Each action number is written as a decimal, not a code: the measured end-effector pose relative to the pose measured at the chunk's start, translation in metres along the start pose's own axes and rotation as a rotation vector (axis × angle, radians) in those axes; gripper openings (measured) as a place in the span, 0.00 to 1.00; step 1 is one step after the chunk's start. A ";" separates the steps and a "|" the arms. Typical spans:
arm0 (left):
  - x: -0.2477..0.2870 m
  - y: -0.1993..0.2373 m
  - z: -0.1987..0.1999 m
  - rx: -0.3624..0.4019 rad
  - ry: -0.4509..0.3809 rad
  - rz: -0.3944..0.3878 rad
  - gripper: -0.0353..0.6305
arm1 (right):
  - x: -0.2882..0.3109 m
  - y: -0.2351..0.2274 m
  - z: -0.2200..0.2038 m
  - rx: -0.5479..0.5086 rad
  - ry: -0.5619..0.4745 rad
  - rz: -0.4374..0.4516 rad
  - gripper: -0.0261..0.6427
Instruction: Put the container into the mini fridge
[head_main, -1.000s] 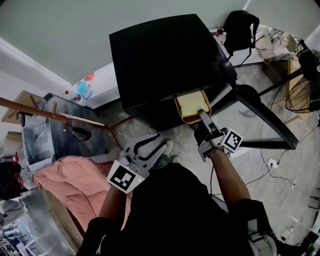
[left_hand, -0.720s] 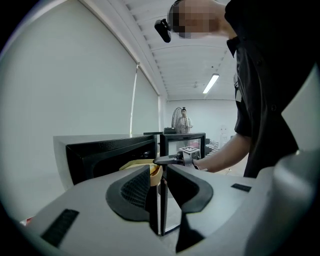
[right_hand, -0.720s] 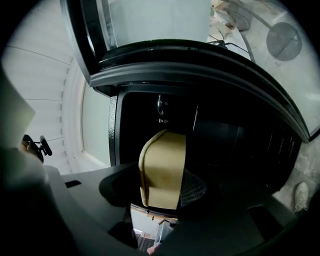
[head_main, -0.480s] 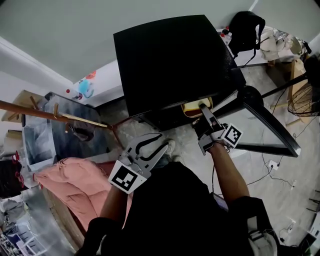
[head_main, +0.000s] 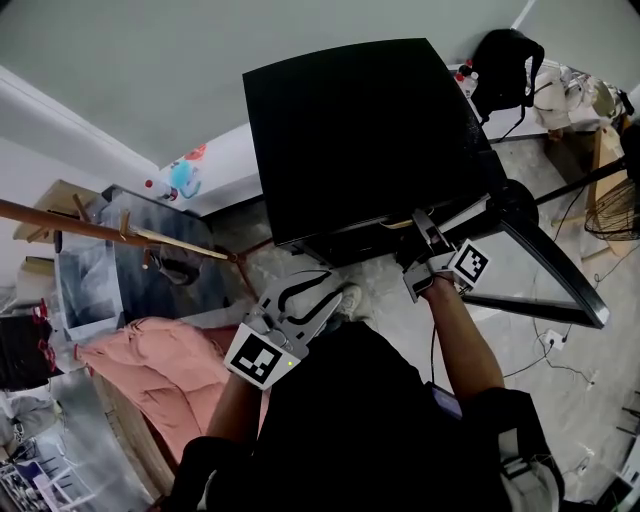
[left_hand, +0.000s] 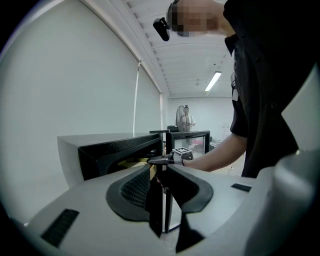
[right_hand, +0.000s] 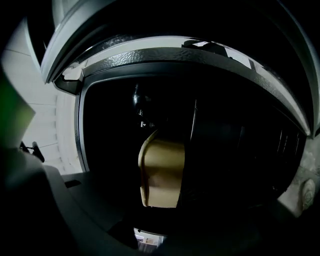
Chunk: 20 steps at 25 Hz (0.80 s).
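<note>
hidden: the container (right_hand: 162, 172) is covered by the fridge top in the head view. Only the right gripper view shows it properly.
dark: the fridge interior is near black in the right gripper view. Its walls, any shelves and that gripper's own pads are hard to make out.
cut off: in the head view the right gripper (head_main: 422, 226) has its tips under the front edge of the mini fridge (head_main: 370, 140).
container place: inside the fridge opening, just past the front frame. Can't tell whether it rests on anything.
right tongs: clenched on the container, which fills the gap between the jaws.
left tongs: the left gripper (head_main: 318, 290) is empty, jaws a narrow slit apart. It hangs clear of the fridge, in front of the person's torso.
container look: tan, matt, with rounded corners and a raised rim down its left side.
fridge look: black box with a flat matt top and a pebbled front frame.
door (head_main: 545, 270): swung open to the right, a dark frame round a glass pane.
gripper look: light grey shells, black pads, and a square-marker cube on each.
</note>
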<state>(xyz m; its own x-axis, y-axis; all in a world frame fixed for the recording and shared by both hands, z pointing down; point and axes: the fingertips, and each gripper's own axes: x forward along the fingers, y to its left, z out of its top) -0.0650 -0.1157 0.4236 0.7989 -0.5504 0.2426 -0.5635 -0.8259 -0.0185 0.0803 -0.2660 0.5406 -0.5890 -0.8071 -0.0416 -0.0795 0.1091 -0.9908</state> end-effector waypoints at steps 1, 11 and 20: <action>0.001 0.001 0.000 -0.003 0.000 0.000 0.23 | 0.001 0.000 0.000 -0.002 0.000 0.005 0.37; 0.008 0.001 0.004 -0.029 -0.014 -0.013 0.23 | -0.005 -0.009 -0.008 -0.093 0.065 -0.020 0.52; 0.010 0.003 0.004 -0.097 -0.041 -0.011 0.23 | -0.036 -0.007 -0.030 -0.483 0.139 -0.186 0.51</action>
<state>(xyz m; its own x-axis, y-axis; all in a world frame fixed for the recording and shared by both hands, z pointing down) -0.0583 -0.1241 0.4219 0.8118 -0.5478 0.2019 -0.5710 -0.8172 0.0787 0.0780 -0.2209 0.5526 -0.6279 -0.7575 0.1788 -0.5347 0.2529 -0.8063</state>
